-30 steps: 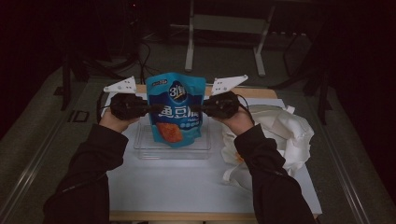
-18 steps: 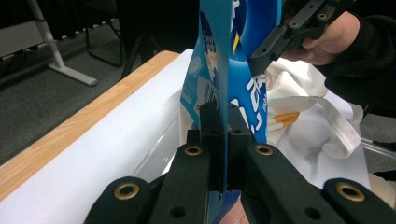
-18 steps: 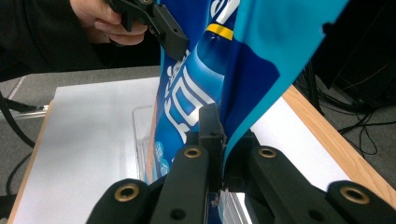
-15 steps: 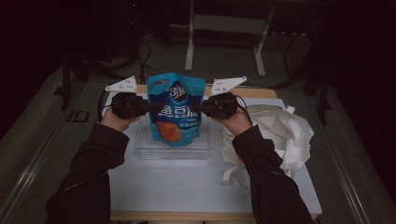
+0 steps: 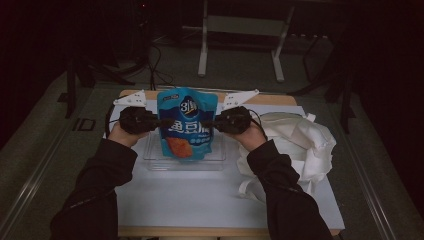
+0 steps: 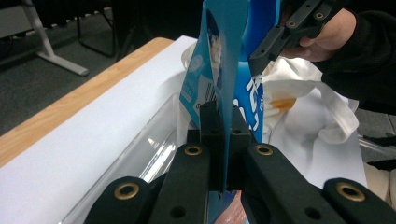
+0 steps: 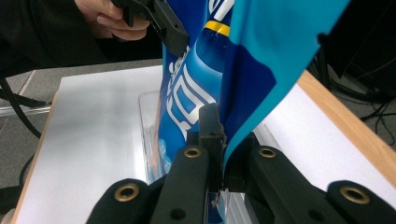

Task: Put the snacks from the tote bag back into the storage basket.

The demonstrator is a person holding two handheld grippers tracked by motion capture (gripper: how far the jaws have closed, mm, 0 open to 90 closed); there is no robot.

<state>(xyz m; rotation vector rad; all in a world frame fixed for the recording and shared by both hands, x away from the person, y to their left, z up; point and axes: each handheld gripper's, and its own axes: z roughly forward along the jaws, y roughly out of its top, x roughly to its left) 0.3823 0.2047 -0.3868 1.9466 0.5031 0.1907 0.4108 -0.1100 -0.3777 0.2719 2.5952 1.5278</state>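
Pouch status: blue snack bag held upright between both tools, hanging over the clear tray near the far edge of the white board. My left gripper has its jaws clamped tight on the bag's left side seam; in the left gripper view the pads pinch the thin edge with no gap. My right gripper does the same on the opposite seam, jaws closed on the film. I judge the two-sided pinch is there to keep the bag flat and vertical so it can go down into the tray without folding; one grip alone would let it swing. Bottom of the pouch looks to sit inside the tray walls, can't tell if it touches the floor. White cloth bag lies crumpled at the right edge, just beside the tray, apart from the pouch.
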